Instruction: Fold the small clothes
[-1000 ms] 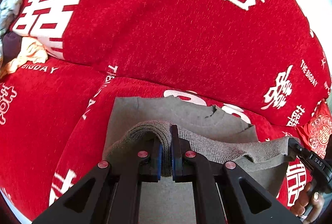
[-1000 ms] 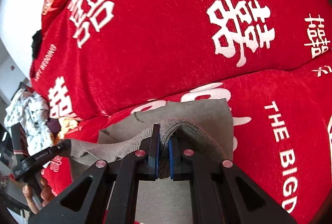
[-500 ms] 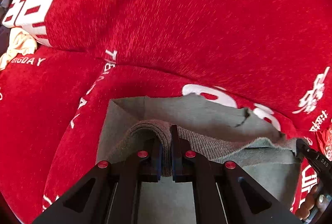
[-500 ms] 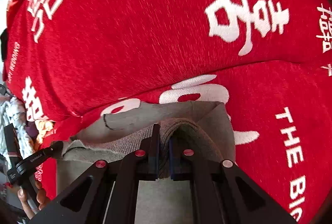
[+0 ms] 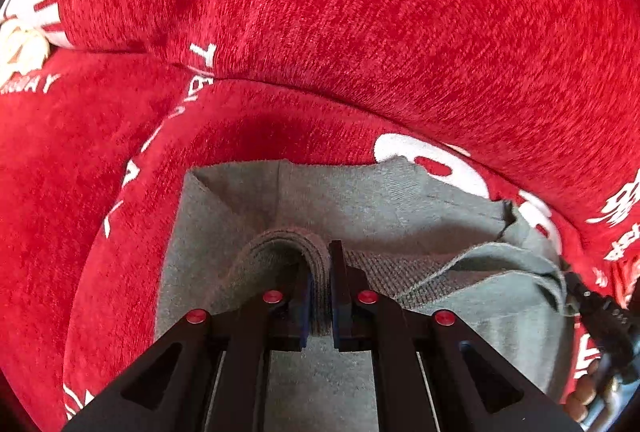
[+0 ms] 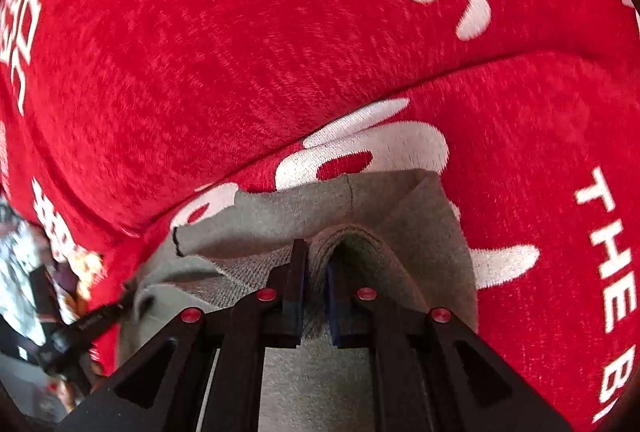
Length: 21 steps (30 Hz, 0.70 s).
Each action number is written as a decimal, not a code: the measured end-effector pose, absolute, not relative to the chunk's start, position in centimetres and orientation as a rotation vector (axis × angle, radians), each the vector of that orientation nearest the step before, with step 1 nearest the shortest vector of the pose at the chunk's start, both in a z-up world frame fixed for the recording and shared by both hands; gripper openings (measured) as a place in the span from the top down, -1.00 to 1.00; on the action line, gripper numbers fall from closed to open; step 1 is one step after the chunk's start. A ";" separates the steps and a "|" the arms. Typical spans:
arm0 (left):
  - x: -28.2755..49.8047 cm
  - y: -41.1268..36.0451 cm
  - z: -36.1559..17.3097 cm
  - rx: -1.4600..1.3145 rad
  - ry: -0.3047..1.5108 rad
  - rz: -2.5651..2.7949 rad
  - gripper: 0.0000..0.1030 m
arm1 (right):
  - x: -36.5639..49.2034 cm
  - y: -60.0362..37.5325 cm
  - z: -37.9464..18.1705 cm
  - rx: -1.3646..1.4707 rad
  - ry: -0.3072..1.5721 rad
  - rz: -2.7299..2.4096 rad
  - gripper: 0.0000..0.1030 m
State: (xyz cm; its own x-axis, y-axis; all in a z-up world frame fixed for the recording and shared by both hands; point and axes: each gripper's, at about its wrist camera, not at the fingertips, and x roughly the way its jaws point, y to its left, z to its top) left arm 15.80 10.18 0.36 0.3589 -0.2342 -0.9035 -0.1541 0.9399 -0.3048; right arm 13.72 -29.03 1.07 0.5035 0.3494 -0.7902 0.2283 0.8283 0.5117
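On the red sofa cover (image 5: 360,31) we see left gripper (image 5: 320,296) and right gripper (image 6: 316,292) each clamped on the grey garment's (image 5: 360,199) hem.

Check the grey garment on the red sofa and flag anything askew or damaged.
The grey garment shows a small dark notch, possibly a tear, in its far edge. The hem between the left tool and right tool sags unevenly. Nothing else stands out.
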 end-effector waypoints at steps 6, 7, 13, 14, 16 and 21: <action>16.0 12.3 1.2 -0.532 1.240 -0.133 0.84 | 12.6 -30.0 2.8 0.618 0.988 0.051 -0.32; 16.0 12.4 1.3 -0.530 1.245 -0.127 0.84 | 12.4 -30.3 3.2 0.631 0.963 0.047 -0.40; 13.4 11.9 3.4 -0.466 1.161 -0.122 0.84 | 11.0 -29.1 5.7 0.451 0.948 0.061 -0.40; 12.6 11.6 3.9 -0.429 1.128 -0.136 0.84 | 10.8 -28.3 5.9 0.372 0.949 0.062 -0.40; 11.3 10.9 5.0 -0.359 1.071 -0.149 0.84 | 10.4 -26.3 6.2 0.208 0.946 0.080 -0.40; 13.3 9.3 6.5 -0.262 1.087 -0.183 0.84 | 11.3 -20.8 5.0 -0.065 0.981 0.142 -0.40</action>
